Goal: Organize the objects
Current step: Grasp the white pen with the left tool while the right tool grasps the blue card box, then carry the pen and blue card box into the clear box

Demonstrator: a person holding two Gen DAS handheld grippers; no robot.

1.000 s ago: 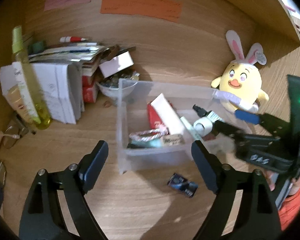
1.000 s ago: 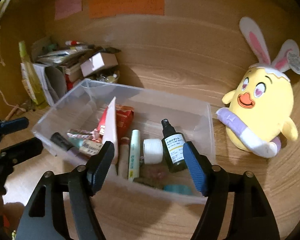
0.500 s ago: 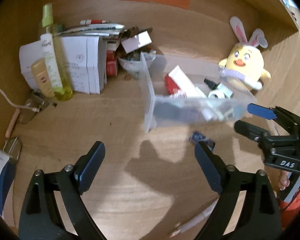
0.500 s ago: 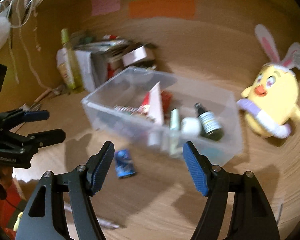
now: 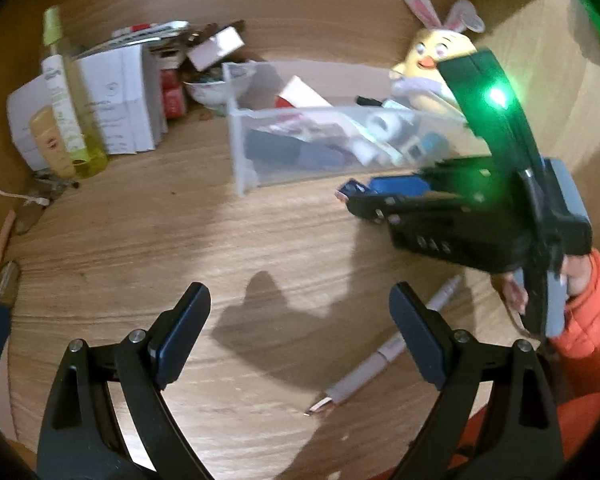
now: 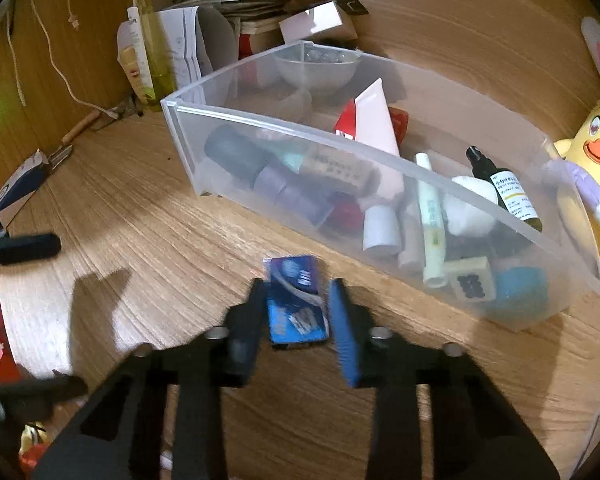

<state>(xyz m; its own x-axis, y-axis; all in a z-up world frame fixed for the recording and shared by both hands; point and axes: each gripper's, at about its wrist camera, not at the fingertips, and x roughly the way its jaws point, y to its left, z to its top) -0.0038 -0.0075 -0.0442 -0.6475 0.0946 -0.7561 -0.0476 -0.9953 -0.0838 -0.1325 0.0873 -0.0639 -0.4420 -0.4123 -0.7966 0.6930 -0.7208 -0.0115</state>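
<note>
A small blue packet (image 6: pixel 296 300) lies on the wooden desk just in front of the clear plastic bin (image 6: pixel 300 128). My right gripper (image 6: pixel 298 308) is closing its jaws on the packet, and both pads touch its long edges. In the left wrist view the right gripper (image 5: pixel 352 196) sits low beside the bin (image 5: pixel 240 152), with a corner of the packet showing at its tip. My left gripper (image 5: pixel 300 320) hangs open over bare wood with nothing between its fingers. A pale pen (image 5: pixel 380 364) lies just to its right. The bin holds several tubes, bottles and rolls.
A yellow plush chick (image 5: pixel 432 52) with rabbit ears stands behind the bin's right end. At the back left are a yellow-green spray bottle (image 5: pixel 64 92), stacked papers (image 5: pixel 120 100) and a bowl (image 5: pixel 216 88). A white cable (image 6: pixel 60 68) trails at far left. An orange sleeve (image 5: pixel 588 312) holds the right gripper.
Both grippers pulled back from the bin and sank toward the desk. The right jaws went from wide open to closed around the blue packet. The pen came into the left view.
</note>
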